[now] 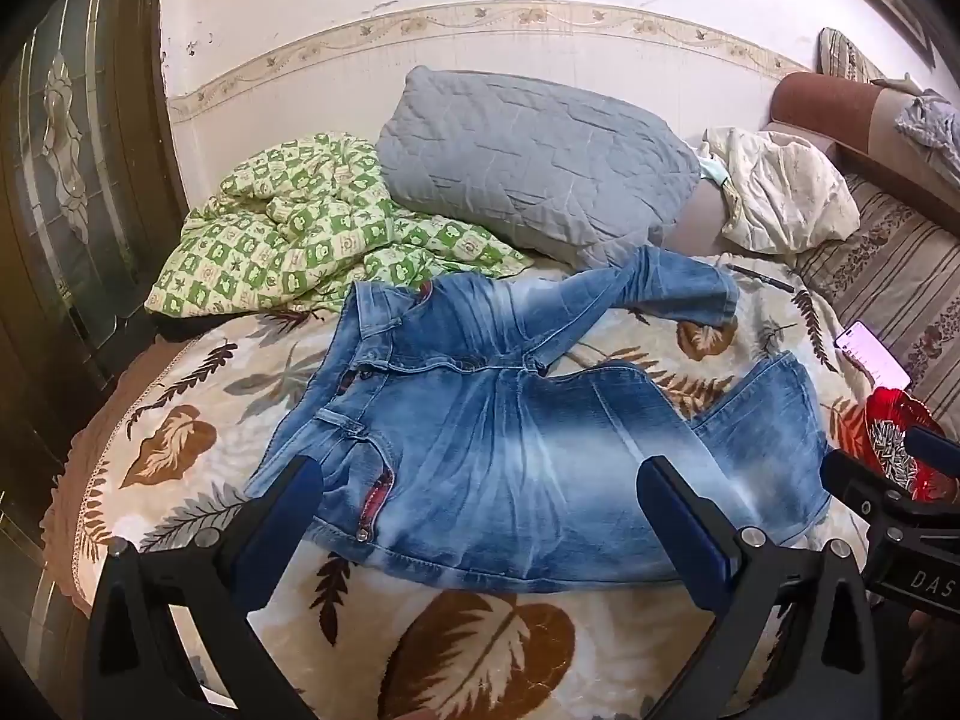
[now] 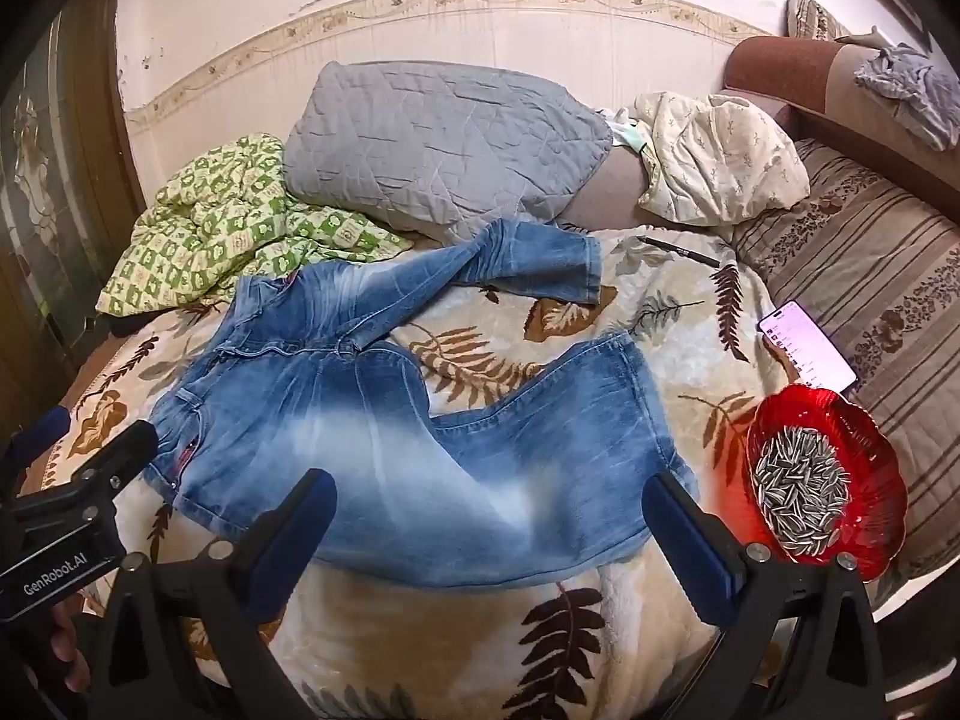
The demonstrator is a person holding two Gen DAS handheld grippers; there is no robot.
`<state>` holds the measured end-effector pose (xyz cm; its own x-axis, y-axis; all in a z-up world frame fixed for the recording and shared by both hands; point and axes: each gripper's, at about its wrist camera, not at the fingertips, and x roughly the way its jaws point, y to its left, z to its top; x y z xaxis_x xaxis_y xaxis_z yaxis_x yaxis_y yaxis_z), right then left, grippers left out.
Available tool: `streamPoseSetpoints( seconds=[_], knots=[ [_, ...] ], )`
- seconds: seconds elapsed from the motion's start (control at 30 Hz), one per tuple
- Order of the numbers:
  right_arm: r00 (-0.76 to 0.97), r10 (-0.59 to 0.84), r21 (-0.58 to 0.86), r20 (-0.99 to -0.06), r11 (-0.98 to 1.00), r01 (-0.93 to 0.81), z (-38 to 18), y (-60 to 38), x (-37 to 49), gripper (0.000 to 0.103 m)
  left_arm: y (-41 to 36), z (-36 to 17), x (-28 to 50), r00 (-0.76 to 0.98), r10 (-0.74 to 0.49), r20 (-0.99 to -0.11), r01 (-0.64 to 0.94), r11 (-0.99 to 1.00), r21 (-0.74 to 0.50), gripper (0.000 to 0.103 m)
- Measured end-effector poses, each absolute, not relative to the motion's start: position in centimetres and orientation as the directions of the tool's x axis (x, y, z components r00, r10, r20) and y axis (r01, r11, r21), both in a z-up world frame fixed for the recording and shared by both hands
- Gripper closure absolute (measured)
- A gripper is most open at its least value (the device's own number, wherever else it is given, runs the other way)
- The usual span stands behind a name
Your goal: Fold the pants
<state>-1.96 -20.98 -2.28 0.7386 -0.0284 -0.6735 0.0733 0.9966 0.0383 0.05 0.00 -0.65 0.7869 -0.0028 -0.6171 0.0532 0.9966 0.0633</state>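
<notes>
Faded blue jeans lie spread on a leaf-patterned blanket, waistband at the left, two legs splayed apart to the right. They also show in the right wrist view. My left gripper is open and empty, hovering above the jeans near the waistband and seat. My right gripper is open and empty above the near leg. Each gripper shows at the edge of the other's view: the right gripper and the left gripper.
A red bowl of sunflower seeds and a lit phone sit right of the jeans. A pen, grey pillow, green checked quilt and cream cloth lie behind. A dark door stands left.
</notes>
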Motion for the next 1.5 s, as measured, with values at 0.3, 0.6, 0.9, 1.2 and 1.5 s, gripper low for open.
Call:
streamPoseSetpoints(
  seconds=[0.3,0.6,0.9,1.2,1.5],
  knots=[
    [0.74,-0.04,0.028,-0.672,0.997,0.079,-2.2,-21.1,-2.0,0.0,0.1,-0.7,0.0,0.791,0.01,-0.612,0.046,0.996,0.076,0.0],
    [0.739,-0.039,0.027,-0.673,0.997,0.078,-2.0,-21.1,-1.9,0.0,0.1,-0.6,0.1,0.79,0.014,-0.613,0.041,0.996,0.075,0.0],
    [0.744,-0.039,0.022,-0.667,0.997,0.072,-1.6,-20.6,-2.1,0.0,0.6,-0.7,-0.2,0.789,0.029,-0.614,0.018,0.997,0.069,0.0],
    [0.753,-0.047,0.011,-0.656,0.997,0.072,-1.3,-20.1,-2.5,0.0,1.0,-0.4,-0.4,0.792,0.029,-0.61,0.012,0.998,0.063,0.0],
    [0.749,-0.043,0.02,-0.661,0.997,0.075,-1.1,-20.2,-2.5,0.0,1.1,-0.4,-0.3,0.791,0.03,-0.611,0.013,0.998,0.066,0.0]
  ],
)
